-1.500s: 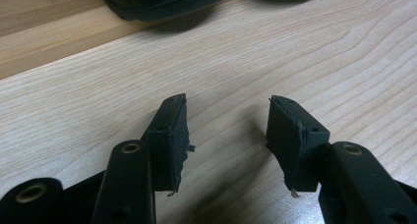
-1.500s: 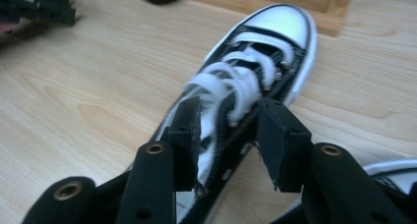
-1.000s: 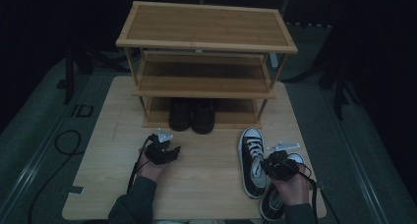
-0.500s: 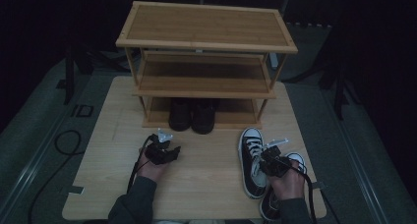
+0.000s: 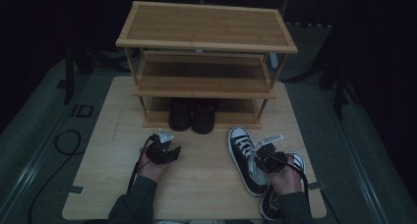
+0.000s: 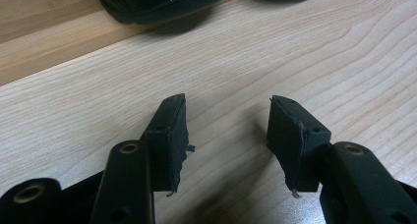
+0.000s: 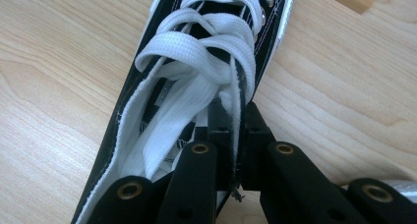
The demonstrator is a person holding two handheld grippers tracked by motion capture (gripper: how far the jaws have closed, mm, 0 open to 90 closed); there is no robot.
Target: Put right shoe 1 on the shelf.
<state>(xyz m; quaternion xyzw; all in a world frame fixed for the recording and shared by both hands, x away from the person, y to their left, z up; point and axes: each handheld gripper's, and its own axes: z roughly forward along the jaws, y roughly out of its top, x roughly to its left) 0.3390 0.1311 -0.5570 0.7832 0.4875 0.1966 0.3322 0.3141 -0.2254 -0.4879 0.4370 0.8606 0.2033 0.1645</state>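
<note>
A black high-top sneaker (image 5: 244, 155) with white laces lies on the wooden table (image 5: 201, 194), toe toward the rack. My right gripper (image 5: 263, 157) is shut on the sneaker's (image 7: 196, 62) side wall beside the laces. Its jaws have just been closing, and the right gripper (image 7: 236, 111) now pinches the black canvas edge between its pads. A second matching sneaker (image 5: 272, 204) lies under my right hand. My left gripper (image 5: 164, 148) rests low over the bare table, and the left gripper (image 6: 226, 121) stands open with nothing between its fingers.
A three-tier wooden shoe rack (image 5: 206, 27) stands at the back of the table. A pair of black shoes (image 5: 192, 117) sits on its bottom shelf, one toe (image 6: 157, 0) just ahead of my left gripper. A black cable (image 5: 69, 140) lies on the floor at left.
My right gripper has shifted left onto the nearer sneaker and its jaws have closed on the sneaker's side wall. The left gripper has not moved.
</note>
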